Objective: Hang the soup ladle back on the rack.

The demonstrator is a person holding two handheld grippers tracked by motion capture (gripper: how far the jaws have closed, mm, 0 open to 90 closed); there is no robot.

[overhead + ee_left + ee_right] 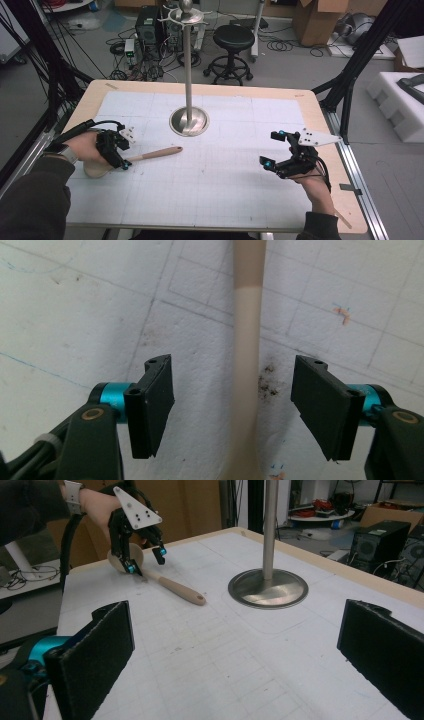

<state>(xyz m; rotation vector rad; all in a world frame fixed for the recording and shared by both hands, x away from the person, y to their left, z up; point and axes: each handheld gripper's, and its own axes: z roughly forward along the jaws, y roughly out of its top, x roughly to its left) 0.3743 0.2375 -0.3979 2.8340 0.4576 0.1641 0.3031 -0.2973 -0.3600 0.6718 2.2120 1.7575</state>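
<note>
On the worktop a stand rises at the middle, toward the far edge. A spoon lies nearer and to the left of it, its handle end toward the stand. The left claw sits over the spoon, one jaw on each side of the handle, not touching. The right claw hovers well apart, near the right edge.
</note>
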